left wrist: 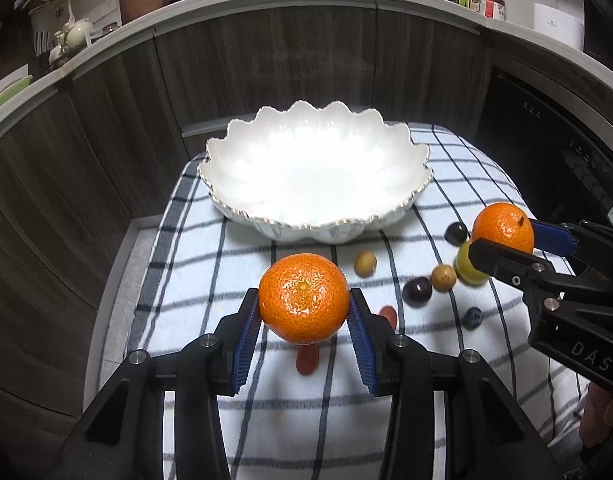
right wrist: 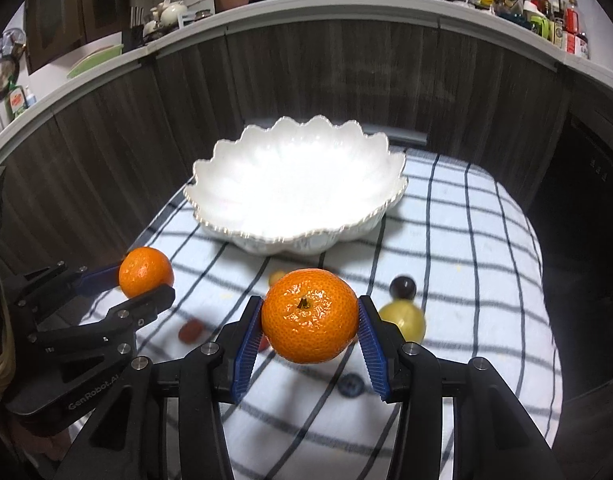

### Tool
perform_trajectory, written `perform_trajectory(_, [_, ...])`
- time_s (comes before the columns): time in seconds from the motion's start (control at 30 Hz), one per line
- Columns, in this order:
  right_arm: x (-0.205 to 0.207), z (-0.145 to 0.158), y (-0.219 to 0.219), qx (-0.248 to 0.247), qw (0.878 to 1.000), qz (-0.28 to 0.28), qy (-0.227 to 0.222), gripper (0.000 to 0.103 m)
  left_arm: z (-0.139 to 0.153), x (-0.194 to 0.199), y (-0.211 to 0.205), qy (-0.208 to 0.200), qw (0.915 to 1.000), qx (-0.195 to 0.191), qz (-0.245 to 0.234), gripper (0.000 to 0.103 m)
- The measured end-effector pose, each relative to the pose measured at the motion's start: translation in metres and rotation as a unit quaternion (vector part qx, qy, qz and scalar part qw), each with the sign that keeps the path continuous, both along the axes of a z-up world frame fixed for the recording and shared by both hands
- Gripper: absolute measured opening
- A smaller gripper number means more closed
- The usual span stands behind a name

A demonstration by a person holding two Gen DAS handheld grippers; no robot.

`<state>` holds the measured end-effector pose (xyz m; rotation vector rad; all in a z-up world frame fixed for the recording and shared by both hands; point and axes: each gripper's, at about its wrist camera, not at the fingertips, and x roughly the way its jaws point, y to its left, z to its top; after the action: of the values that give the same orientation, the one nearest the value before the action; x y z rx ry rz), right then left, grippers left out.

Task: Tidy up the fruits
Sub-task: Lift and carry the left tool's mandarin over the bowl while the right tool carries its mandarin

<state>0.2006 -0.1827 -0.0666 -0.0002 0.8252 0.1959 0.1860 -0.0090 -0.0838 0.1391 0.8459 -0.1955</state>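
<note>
Centre frame, both wrist views: your left claw (left wrist: 304, 308) grips one tangerine (left wrist: 303, 298), right claw (right wrist: 310, 316) grips another tangerine (right wrist: 310, 316), w/ bowl (left wrist: 242, 204) behind.

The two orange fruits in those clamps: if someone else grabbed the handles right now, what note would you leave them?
Left gripper: shut on a mandarin, held above the cloth.
Right gripper: shut on a second mandarin, also lifted.
White scalloped bowl: at the far end of the checked cloth, nothing visible in it.
Still lying on the cloth: small fruits, including a yellow-green one, a dark one and a blueberry.
Done: both mandarins picked up.
Left: probably set them in the bowl, then gather the small fruits.
</note>
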Motion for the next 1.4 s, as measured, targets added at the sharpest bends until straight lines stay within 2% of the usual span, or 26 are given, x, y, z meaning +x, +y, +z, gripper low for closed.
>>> perform_trajectory(0.8, [0.059,0.033,-0.012,-0.003,0.999,-0.030,-0.045,0.048,0.027,0.056,0.005,-0.035,0.9983,-0.011,0.046,0.043])
perform_trajectory(1.1, [0.083,0.037,-0.018,-0.002,0.998,-0.049,-0.048,0.048,0.026,0.083,0.005,-0.030,0.9976,-0.016,0.060,0.043])
perform_trajectory(1.4, [0.107,0.030,-0.020,0.002,0.998,-0.060,-0.029,0.048,0.018,0.108,0.009,-0.020,0.9972,-0.026,0.067,0.043])
